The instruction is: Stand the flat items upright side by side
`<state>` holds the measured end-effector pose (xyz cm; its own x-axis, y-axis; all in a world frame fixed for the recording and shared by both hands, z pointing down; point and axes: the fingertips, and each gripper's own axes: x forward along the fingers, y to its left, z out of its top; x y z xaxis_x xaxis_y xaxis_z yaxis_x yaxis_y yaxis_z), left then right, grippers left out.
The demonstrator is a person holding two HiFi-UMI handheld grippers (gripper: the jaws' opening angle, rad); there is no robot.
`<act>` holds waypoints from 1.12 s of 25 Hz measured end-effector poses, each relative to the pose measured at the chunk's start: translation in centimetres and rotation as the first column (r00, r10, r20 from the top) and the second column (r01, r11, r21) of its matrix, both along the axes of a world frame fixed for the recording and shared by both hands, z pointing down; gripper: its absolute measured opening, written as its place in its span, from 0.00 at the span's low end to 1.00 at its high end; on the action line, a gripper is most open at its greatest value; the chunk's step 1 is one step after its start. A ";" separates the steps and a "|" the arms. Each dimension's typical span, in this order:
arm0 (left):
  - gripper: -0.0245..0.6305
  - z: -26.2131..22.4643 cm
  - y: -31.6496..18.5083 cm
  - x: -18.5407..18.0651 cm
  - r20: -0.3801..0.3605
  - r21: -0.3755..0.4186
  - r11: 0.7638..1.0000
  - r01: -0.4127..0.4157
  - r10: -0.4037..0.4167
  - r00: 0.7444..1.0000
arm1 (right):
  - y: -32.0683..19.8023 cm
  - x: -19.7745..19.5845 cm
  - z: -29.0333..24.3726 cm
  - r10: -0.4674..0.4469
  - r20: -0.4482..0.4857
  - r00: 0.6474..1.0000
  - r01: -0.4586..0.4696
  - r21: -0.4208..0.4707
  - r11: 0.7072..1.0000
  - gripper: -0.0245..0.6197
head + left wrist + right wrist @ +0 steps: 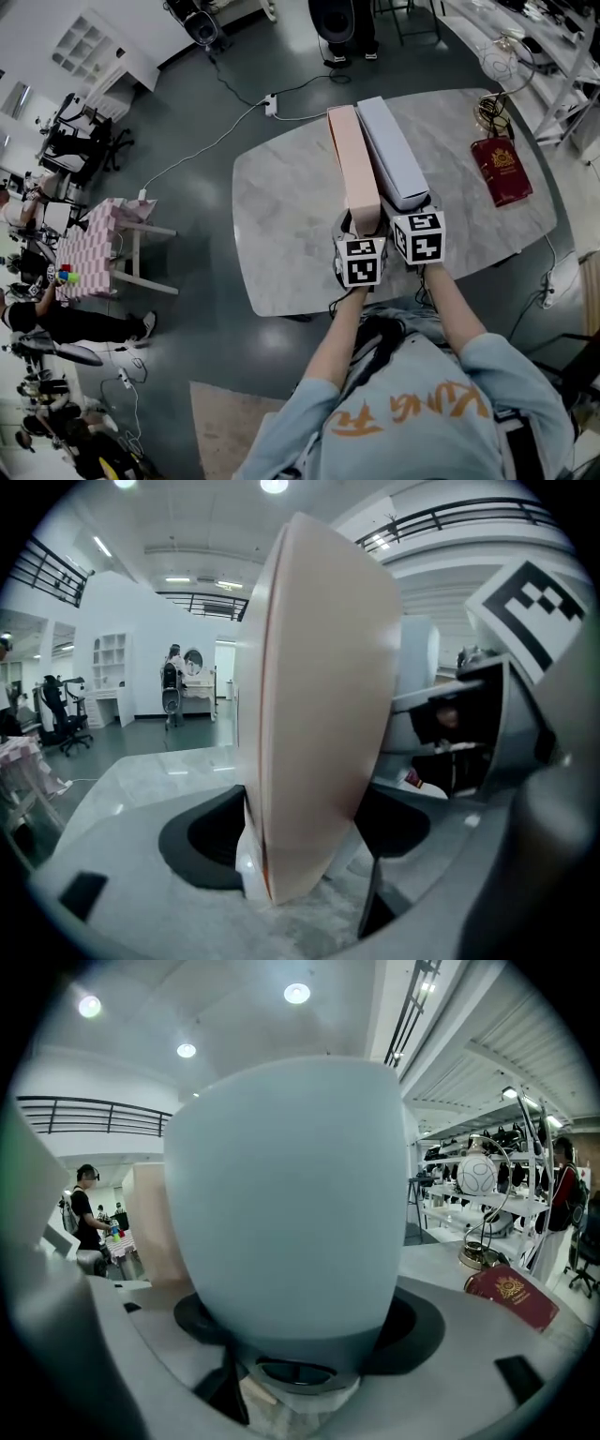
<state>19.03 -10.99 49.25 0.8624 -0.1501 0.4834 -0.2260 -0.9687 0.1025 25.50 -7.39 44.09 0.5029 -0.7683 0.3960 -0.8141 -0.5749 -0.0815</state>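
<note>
**Two boxes on edge, side by side, on a marble top**

Stone first: pale grey marble table (281,206), faintly veined, corners rounded, edge thin. Below it a dark floor (206,112), glossy enough to throw back the ceiling lights. White power strip (271,104) just past the far edge, its cable trailing away to the left. Pink-checked side table (94,248) well apart at the left. White shelving (553,37) along the right wall, and in the gripper views a white hall with black railings overhead.

Pink box (356,164): long, slim and matte, standing on a long narrow edge near the middle of the top. Blue box (394,155): thicker, pale grey-blue, smooth-faced, upright just beside it on the right and running the same way. Cannot tell whether the two touch.

Left gripper (361,225): jaws spread wide with the near end of the pink box between them, a sliver of marble showing beside the box, so no squeeze. Right gripper (412,208): jaws set wide and closed on the near end of the blue box, which fills the gap.

Farther right, flat on the marble, a dark red case (500,171) with a gold crest. Behind it a gold wire stand (497,89).
</note>
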 end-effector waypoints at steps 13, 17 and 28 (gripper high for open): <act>0.62 -0.6 -0.4 -0.6 -0.090 -0.071 0.997 -0.042 0.036 0.995 | 0.7 -1.9 -0.9 -0.134 0.083 0.987 0.123 0.133 0.983 0.69; 0.62 -0.7 -0.4 -0.8 -0.099 -0.078 0.996 -0.047 0.039 0.994 | 1.3 -3.2 -1.3 -0.213 0.103 0.972 0.190 0.200 0.961 0.73; 0.63 -0.8 -0.9 -1.1 -0.110 -0.095 0.994 -0.050 0.039 0.993 | 3.2 -5.7 -1.6 -0.426 0.088 0.901 0.398 0.228 0.889 0.73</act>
